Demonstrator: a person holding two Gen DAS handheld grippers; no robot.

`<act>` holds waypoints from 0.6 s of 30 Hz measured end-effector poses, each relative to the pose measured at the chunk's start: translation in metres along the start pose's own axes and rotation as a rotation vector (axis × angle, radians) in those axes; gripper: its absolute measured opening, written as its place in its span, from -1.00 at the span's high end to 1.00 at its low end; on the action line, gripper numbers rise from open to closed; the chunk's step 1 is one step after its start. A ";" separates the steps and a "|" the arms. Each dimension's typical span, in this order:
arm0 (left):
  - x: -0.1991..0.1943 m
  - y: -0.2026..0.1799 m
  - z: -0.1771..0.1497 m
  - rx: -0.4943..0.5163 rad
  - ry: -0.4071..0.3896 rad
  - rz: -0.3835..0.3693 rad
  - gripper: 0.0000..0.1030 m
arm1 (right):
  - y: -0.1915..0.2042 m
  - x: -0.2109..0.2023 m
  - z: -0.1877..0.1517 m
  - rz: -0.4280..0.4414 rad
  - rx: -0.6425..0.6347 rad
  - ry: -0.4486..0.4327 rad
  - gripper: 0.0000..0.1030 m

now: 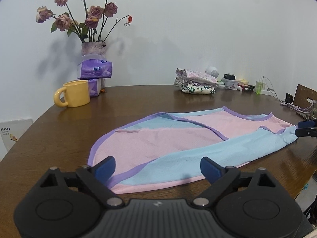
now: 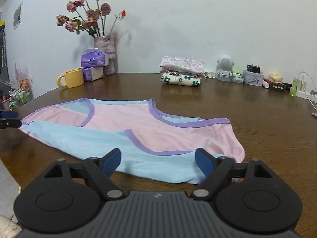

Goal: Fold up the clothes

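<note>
A pink and light-blue mesh sleeveless top with purple binding (image 1: 178,144) lies spread flat on the dark brown wooden table (image 1: 59,138), one long side folded over so a blue band runs along its near edge. Everything else is placed against this garment.

The left gripper (image 1: 158,168), black with blue pads, hangs low over the near edge of the top at one end, tilted downward toward the cloth. Its jaws stand spread wide and released, the fabric visible between the pads with neither pressing on it. The right gripper (image 2: 158,161) takes the same downward tilt over the near edge at the garment's other end, by the armhole. Its jaws are likewise spread wide and grasp nothing.

Beyond the top, near the wall, sits a stack of folded floral clothes (image 2: 182,72). Further off to the garment's far left stand a yellow ceramic mug (image 1: 74,95), two purple tissue packs (image 1: 95,72) and a vase of dried pink roses (image 1: 87,19). A small white robot figure (image 2: 224,67) stands just beside the stack.
</note>
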State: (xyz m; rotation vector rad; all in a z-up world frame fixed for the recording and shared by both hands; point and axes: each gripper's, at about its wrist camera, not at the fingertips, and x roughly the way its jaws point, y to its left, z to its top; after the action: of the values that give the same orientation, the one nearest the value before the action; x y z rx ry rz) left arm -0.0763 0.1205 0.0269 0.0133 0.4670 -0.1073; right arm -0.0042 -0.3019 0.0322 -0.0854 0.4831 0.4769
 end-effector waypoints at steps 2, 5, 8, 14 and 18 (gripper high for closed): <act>0.001 -0.006 -0.001 0.005 0.010 0.014 -0.82 | 0.003 -0.002 0.001 -0.006 -0.002 0.001 -0.99; 0.002 -0.011 -0.003 -0.009 0.009 0.011 -0.86 | 0.007 -0.001 0.002 -0.025 0.001 0.009 -0.99; 0.005 -0.011 -0.003 -0.044 0.020 -0.028 -0.89 | 0.007 0.001 0.000 -0.014 0.024 0.015 -0.99; 0.007 -0.016 -0.004 -0.011 0.036 -0.027 -0.90 | 0.010 0.007 -0.004 -0.023 0.014 0.029 -0.99; 0.008 -0.017 -0.004 -0.002 0.046 -0.032 -0.92 | 0.010 0.009 -0.004 -0.029 0.019 0.034 -0.99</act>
State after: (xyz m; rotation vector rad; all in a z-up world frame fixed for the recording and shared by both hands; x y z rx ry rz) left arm -0.0722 0.1033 0.0199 0.0069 0.5136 -0.1381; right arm -0.0041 -0.2899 0.0248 -0.0821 0.5190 0.4427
